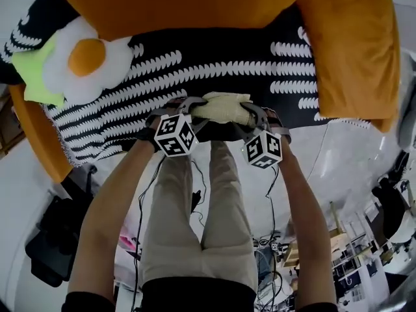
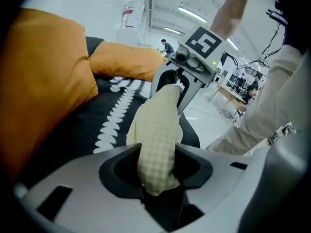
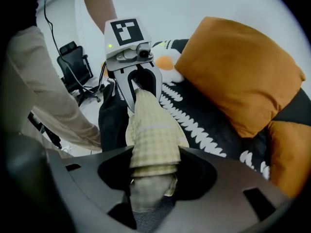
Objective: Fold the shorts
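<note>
right at the person's knees both tongs are biting cloth: the left gripper point(image 2: 156, 176) is clamped on one end of the shorts point(image 1: 224, 107) and the right gripper point(image 3: 150, 178) on the other, so the pale checked shorts sit as a bunched roll between them, at the near edge of the black and white blanket point(image 1: 214, 70). my worry is that each bite holds a thick wad, not a clean hem, so a layer could slide free and the roll sag or drop to the floor. laid down like that, the fold would likely come out crooked. further back the egg toy point(image 1: 88, 60) and the orange pillow point(image 1: 351, 44) crowd the room for spreading
</note>
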{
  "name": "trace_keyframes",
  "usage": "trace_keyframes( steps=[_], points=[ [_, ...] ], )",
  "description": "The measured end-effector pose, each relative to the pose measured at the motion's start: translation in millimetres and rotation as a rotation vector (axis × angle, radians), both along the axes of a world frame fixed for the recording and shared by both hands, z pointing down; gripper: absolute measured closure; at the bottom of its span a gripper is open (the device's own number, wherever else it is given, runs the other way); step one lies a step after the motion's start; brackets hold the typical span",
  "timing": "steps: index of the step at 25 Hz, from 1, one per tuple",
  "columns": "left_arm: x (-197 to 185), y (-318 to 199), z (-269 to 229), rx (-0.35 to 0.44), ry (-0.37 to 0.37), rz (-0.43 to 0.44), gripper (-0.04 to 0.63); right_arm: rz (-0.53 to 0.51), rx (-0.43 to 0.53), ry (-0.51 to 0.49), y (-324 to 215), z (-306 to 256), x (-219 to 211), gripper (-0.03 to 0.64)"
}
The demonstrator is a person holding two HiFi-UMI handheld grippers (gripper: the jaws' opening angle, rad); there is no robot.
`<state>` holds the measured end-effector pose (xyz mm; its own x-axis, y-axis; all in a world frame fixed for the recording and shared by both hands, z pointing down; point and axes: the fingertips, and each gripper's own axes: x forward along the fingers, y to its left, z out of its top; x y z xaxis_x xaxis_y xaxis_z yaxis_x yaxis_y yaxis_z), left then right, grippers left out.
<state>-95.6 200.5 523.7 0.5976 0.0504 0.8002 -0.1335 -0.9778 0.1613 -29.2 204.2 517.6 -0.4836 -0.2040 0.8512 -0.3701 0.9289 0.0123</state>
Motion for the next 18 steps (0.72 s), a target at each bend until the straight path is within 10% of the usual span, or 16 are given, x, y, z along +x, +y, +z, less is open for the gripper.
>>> trace_keyframes(
  steps=[4,11,16,18],
  points=[
    [-28.0,-70.8,-17.5,0.139,0.027,-0.016,0.41,-0.008,0.141,0.003,-69.2,-18.8,-27.2,0.382],
    [61.4,-159.5,18.3,0.023,-0.026,-0.116,0.206,0.175,0.038,0.084,-149.0,33.8,111.7,0.144],
    [30.2,-139.8,-17.7,-0.016,0.082,-0.292,0.206,0.306,0.101,-0.061,-124.9,-2.4,104.3,0.141],
    [39.6,-141.6,-29.4,-0.033,0.163,-0.425,0.209,0.415,0.111,-0.137,-123.6,-15.3,110.3,0.24]
  ],
)
